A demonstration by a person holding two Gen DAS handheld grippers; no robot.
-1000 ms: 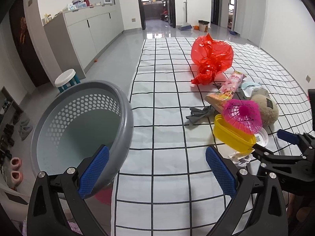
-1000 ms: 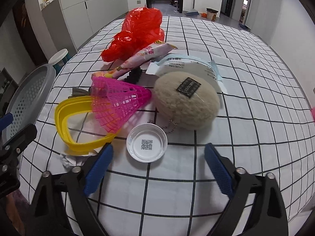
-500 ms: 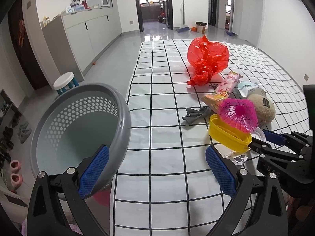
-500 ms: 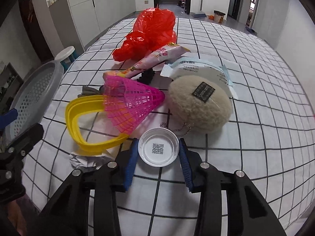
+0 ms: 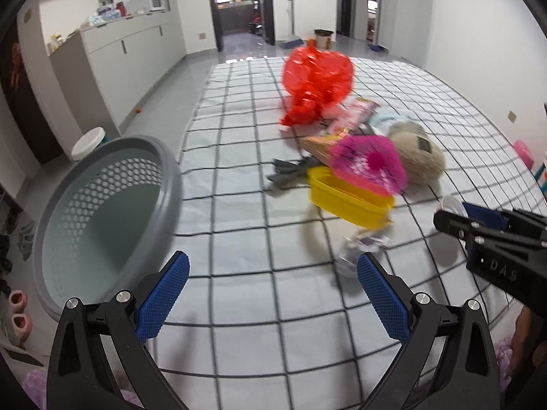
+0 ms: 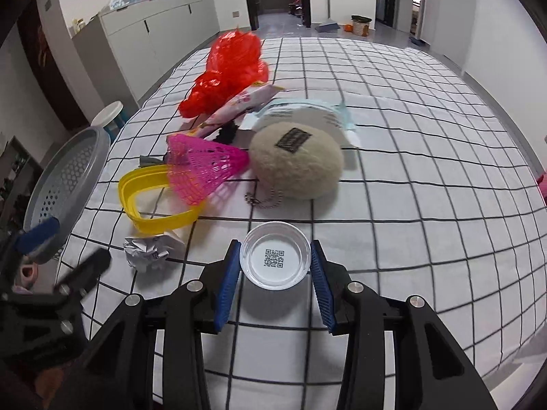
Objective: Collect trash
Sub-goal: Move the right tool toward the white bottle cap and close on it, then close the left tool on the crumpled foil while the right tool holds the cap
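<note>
My right gripper (image 6: 275, 261) is shut on a white plastic lid (image 6: 275, 259) with a QR code, held just above the checked tablecloth (image 6: 410, 171). It also shows in the left wrist view (image 5: 454, 212). My left gripper (image 5: 273, 294) is open and empty over the table's front edge, beside a grey perforated basket (image 5: 102, 205). A crumpled paper ball (image 6: 150, 249) lies left of the lid, also in the left wrist view (image 5: 359, 249). A red plastic bag (image 6: 229, 71), a snack wrapper (image 6: 242, 102) and a white-blue packet (image 6: 301, 116) lie further back.
A yellow ring-shaped tray (image 6: 154, 201), a pink mesh cone (image 6: 205, 167), a beige fluffy pouch (image 6: 294, 164) with a chain and a grey rag (image 5: 290, 171) crowd the table's middle. A white stool (image 5: 87, 141) stands on the floor beyond the basket.
My right gripper has closed on the white lid and lifted it slightly. The left gripper has shifted a little, its view now blurred by motion.
</note>
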